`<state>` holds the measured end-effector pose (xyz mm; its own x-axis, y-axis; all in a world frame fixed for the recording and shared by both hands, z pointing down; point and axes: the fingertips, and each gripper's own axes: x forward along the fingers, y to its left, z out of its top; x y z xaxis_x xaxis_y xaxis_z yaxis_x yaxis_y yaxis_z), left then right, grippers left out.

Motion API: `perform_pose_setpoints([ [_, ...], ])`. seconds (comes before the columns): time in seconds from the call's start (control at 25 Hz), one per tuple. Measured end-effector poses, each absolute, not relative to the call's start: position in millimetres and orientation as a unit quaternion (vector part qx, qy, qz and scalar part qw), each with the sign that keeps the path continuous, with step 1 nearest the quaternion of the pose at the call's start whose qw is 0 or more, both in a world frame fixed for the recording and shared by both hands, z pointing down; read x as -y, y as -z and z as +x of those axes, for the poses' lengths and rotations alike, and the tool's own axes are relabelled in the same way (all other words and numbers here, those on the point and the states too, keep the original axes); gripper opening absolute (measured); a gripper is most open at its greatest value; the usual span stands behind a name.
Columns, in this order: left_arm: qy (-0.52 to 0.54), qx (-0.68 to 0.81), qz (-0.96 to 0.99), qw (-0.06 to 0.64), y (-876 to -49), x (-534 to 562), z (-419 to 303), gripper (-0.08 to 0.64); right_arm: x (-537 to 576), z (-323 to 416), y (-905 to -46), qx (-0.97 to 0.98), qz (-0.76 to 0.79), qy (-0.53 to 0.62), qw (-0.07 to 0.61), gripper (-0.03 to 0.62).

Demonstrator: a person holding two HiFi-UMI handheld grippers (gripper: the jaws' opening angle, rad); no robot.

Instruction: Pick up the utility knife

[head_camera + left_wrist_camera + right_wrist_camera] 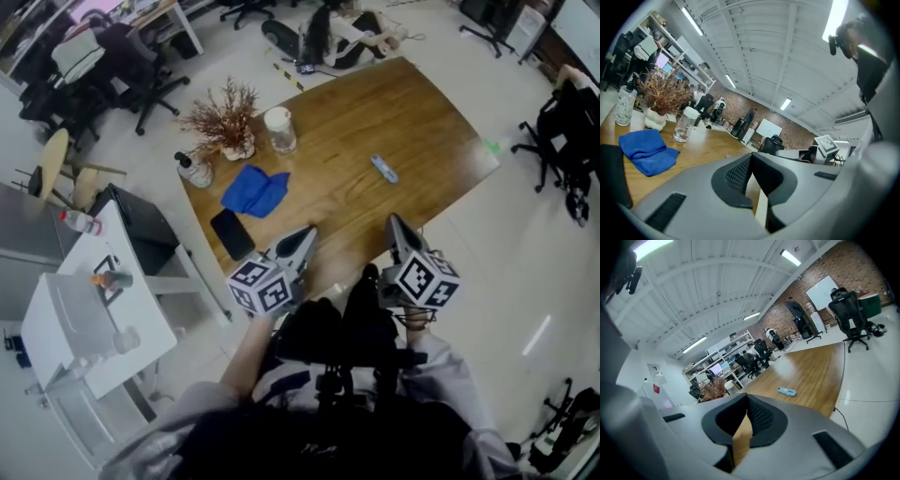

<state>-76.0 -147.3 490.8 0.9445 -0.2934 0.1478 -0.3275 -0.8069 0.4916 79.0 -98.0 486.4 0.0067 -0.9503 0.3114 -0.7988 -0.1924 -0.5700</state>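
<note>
Wood table: jar print too blurred to read. Pale-blue utility knife shows in head & right gripper views, not left's. Left gripper, right gripper: jaws together, empty.

The surface is warm brown wood with a fine lengthwise grain. On it the utility knife is pale blue, the cloth a strong royal blue, and the phone plain black. The dried plant is rusty red-brown in a white pot. The jar is clear with a white lid, and the bottle is clear with a black top. The left tool and the right tool are grey, with black mesh-patterned pads. Each carries a cube of black-and-white square markers. The floor is pale grey with a small green mark. The brick wall is red-brown.
</note>
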Motion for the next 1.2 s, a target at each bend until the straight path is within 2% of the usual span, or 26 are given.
perform_pose_setpoints([
  [0.44,-0.041,0.093,0.961,0.259,-478,91,-41,0.005,37,66,-473,-0.616,-0.714,0.313,0.114,0.013],
  [1.2,-0.044,0.110,0.958,0.262,-470,26,-16,0.005,-25,58,-478,-0.647,-0.679,0.332,0.106,0.011],
])
